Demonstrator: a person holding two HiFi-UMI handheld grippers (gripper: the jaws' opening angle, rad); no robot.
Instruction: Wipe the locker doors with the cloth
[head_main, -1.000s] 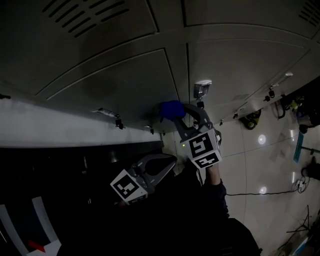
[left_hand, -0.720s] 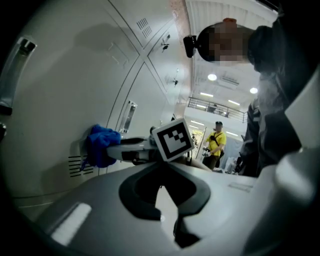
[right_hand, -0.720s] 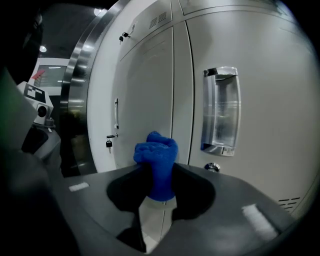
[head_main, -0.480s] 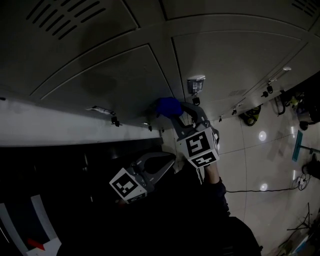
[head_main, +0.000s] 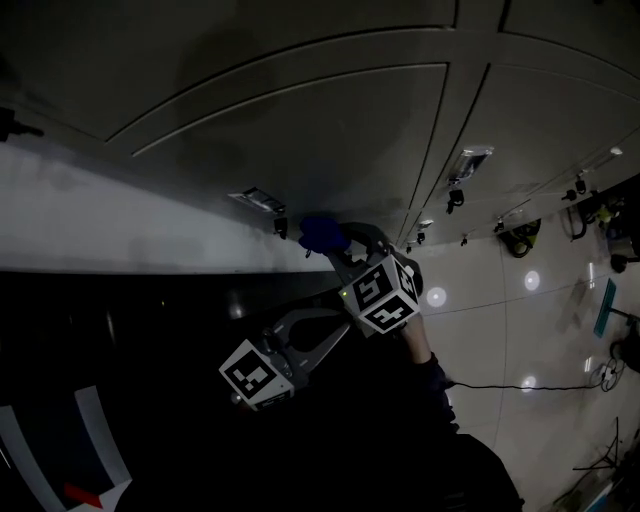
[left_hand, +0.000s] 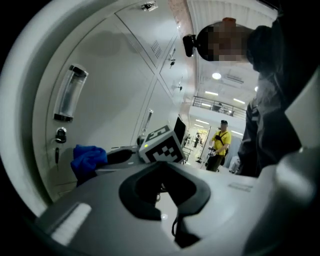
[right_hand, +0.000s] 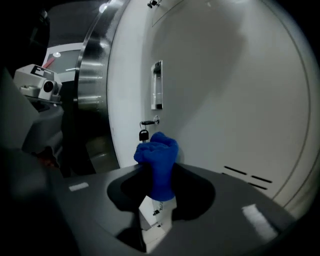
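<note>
Squeezing a bunched-up blue cloth, the right gripper has its two jaws shut tight on it, and the cloth sticks out past the tips in a round lump. The cloth is right up by a grey locker door, just beside a small key that hangs from the lock; I cannot tell if the cloth is touching the door. A tall thin label holder sits on the door above the lock, and a few vent slots are cut lower down. The left gripper has its jaws closed together with nothing held between them. It hangs back from the lockers, lower than and behind the right gripper's marker cube. In the head view the cloth is at the edge of the door. The locker doors in view are all shut, so what is inside them is hidden. A shiny tiled floor lies beside the lockers, and a person in a yellow top stands far off
</note>
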